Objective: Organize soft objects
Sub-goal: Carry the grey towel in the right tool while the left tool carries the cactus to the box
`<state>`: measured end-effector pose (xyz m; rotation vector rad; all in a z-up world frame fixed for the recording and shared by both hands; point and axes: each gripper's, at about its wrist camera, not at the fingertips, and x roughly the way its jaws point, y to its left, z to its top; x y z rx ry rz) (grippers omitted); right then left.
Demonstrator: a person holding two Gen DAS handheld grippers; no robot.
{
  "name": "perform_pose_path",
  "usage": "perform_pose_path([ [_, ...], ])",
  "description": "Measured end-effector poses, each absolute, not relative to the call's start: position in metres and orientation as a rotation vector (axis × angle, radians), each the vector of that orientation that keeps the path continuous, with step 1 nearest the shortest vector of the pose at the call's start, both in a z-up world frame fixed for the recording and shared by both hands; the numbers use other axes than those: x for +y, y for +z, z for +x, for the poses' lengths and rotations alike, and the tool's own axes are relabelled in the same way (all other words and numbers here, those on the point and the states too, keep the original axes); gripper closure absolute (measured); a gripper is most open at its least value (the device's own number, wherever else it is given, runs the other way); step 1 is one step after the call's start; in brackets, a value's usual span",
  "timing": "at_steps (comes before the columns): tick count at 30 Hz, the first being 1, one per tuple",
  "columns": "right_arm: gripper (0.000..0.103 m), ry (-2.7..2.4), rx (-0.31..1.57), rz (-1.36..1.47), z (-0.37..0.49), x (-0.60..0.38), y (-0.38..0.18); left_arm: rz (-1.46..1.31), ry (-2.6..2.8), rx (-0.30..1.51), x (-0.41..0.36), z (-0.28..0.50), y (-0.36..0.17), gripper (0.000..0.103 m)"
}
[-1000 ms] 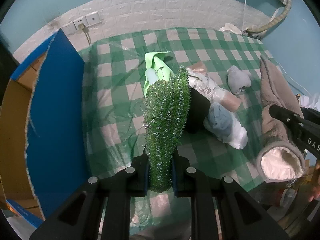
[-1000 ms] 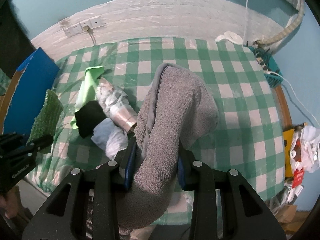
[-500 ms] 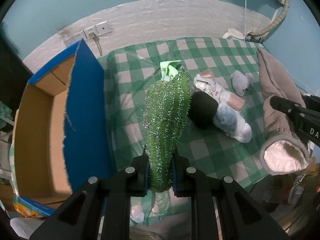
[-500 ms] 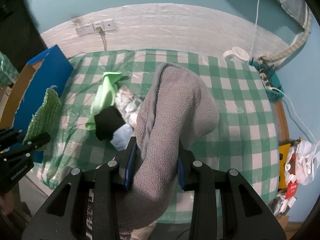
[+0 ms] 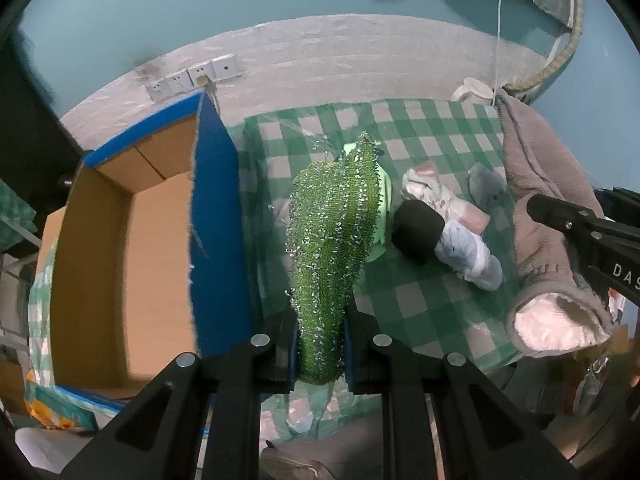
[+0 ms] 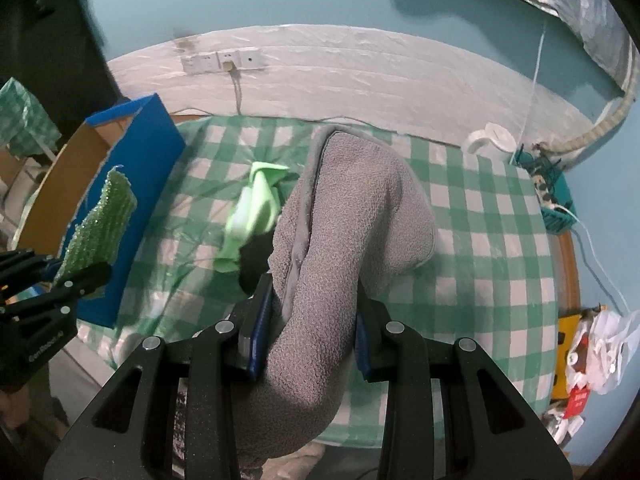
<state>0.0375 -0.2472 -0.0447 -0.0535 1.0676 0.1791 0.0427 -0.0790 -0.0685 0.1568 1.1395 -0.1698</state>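
I hold 2 grippers over the table with the green and white checked cloth (image 5: 420, 136).

My left gripper (image 5: 320, 344) is squeezed tight on a sparkly green knit cloth (image 5: 336, 232). My jaws pinch its bottom end, and the rest of it sticks up and away from me. It hangs above the near left part of the checked cloth, just beside the blue cardboard box (image 5: 216, 216). The box stands at the left edge of the table with its top open, and I see brown card inside.

My right gripper (image 6: 312, 332) is clamped on a thick gray fuzzy sock (image 6: 352, 224). My jaws press it on both sides, and it bulges out above them. In the left view the sock hangs at the right side of the table, and its open end shows a white fluffy inside.

More soft things lie on the checked cloth, in the middle of the table. There is a light green cloth (image 6: 256, 208), a black rolled sock (image 5: 418, 232), a pale blue bundle (image 5: 468, 256) touching the black roll, and a small gray sock (image 5: 486, 184) behind them.

A white socket strip (image 6: 222, 62) sits on the wall behind the table.
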Motion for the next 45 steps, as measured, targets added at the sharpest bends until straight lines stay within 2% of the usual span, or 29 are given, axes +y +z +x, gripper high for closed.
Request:
perform_pose_path([
  [27,0.069,0.384,0.988,-0.156,0.059,-0.118,0.010,0.039,-0.083,1.018,0.011,0.035,-0.013,0.086],
  [45,0.069,0.528,1.045,-0.218,0.084,-0.014,-0.014,-0.047,0.067,1.030,0.097,0.040,-0.023,0.086],
])
